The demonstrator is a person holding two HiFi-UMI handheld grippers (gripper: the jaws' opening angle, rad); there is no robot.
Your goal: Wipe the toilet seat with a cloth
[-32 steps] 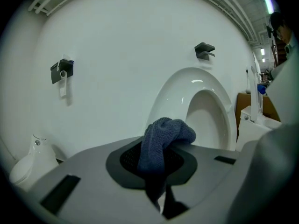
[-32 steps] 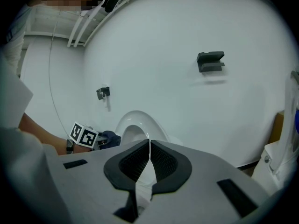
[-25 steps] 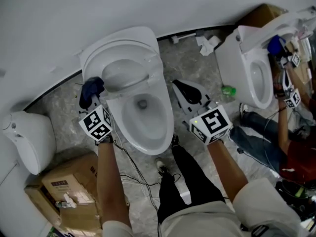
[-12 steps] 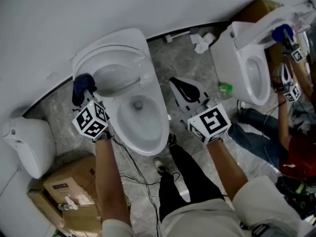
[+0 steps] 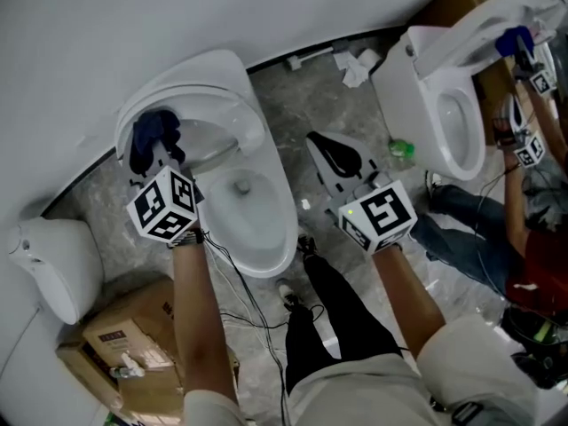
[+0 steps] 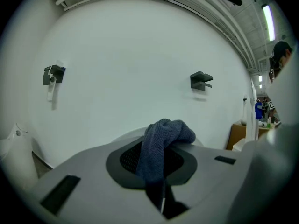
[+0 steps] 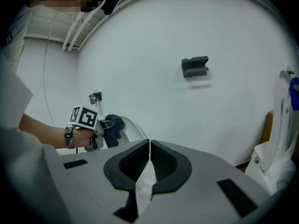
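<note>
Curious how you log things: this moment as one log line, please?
left gripper: shut on blue cloth, near raised toilet lid | right gripper: shut, empty, beside toilet bowl

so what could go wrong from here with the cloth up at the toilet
1. The left tongs seem to pinch only a fold of the cloth. The bunched rest could pull free on a wipe and drop into the open toilet bowl.
2. The cable from the left wrist trails across the floor by the person's feet, so it could snag or trip.
</note>
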